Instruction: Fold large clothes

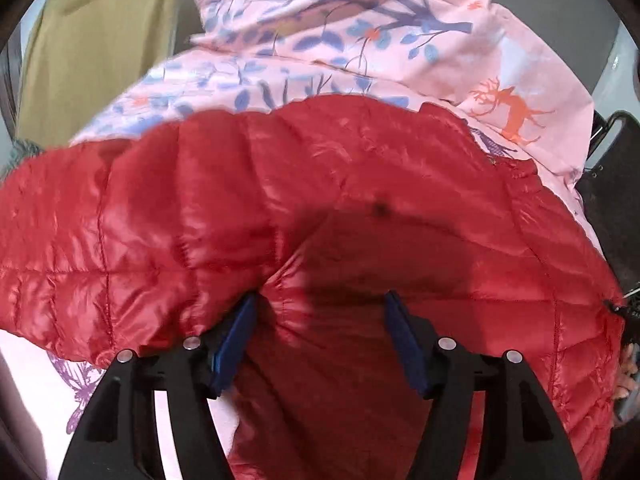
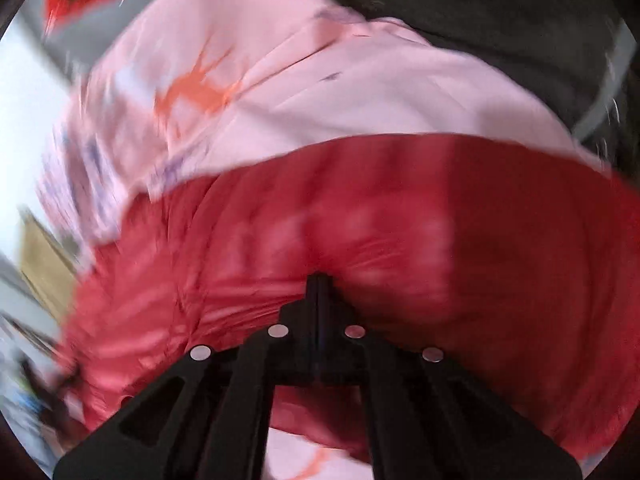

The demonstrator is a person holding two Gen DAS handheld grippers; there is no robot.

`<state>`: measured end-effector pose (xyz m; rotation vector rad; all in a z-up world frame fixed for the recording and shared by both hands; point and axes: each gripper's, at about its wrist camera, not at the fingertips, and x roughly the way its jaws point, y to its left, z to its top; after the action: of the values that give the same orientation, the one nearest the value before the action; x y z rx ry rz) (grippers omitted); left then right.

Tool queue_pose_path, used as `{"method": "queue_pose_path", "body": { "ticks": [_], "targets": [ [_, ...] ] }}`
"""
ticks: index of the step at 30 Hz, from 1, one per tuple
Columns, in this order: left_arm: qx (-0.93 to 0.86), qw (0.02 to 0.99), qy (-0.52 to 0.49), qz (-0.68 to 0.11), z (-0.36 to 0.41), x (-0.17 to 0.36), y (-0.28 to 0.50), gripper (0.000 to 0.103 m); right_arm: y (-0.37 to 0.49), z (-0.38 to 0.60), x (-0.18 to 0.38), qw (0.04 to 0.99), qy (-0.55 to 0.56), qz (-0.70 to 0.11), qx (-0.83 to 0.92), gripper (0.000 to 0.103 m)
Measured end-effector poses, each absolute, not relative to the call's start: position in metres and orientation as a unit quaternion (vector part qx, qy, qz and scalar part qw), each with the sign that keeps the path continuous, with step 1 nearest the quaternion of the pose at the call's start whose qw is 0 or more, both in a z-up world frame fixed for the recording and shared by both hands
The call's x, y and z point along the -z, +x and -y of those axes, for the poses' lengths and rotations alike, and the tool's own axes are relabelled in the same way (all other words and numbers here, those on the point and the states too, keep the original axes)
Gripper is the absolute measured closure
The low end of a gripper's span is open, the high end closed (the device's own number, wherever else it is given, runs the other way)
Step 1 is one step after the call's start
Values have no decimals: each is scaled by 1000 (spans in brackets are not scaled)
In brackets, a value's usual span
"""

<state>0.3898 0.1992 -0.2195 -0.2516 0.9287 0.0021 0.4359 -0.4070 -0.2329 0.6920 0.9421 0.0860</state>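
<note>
With the right gripper [image 2: 319,280] pinched shut on the jacket [image 1: 320,184], bring the open, empty left gripper [image 1: 320,308] onto its edge before folding.

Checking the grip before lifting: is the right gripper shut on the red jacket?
Shut: the right gripper has its jaws together, red jacket fabric bunching at the tips.

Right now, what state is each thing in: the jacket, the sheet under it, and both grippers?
Red quilted puffer jacket: spread out, rumpled, lying on the sheet.
Pink printed bed sheet: wrinkled, under the jacket.
Left gripper: open, fabric bulging between its blue pads, not clamped.
Right gripper: shut at the jacket fabric; blur hides whether it pinches it.
</note>
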Motion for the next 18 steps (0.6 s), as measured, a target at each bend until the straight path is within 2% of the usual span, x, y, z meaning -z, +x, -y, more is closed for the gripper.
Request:
{"method": "queue_pose_path", "body": {
  "ticks": [3, 6, 8, 10, 11, 15, 17, 18],
  "targets": [
    [16, 881, -172, -440, -215, 217, 386, 37, 423, 450, 242, 815, 403, -416, -19, 103],
    [4, 877, -200, -436, -222, 209, 381, 37, 407, 459, 224, 838, 373, -397, 38, 102],
    [-10, 883, -192, -429, -215, 197, 376, 37, 386, 457, 198, 866, 322, -370, 98, 92],
    [6, 893, -172, -416, -195, 179, 373, 36, 373, 446, 178, 879, 315, -348, 85, 58],
    [28, 897, -162, -411, -177, 170, 371, 34, 370, 435, 169, 884, 312, -341, 70, 53],
    [102, 899, -125, -408, -101, 151, 371, 20, 381, 367, 147, 893, 272, -355, -42, 51],
    [133, 896, -98, -411, -61, 149, 370, 19, 387, 319, 141, 892, 230, -370, -116, 50],
    [145, 896, -81, -411, -42, 151, 370, 19, 386, 303, 141, 891, 211, -377, -140, 47]
  ]
}}
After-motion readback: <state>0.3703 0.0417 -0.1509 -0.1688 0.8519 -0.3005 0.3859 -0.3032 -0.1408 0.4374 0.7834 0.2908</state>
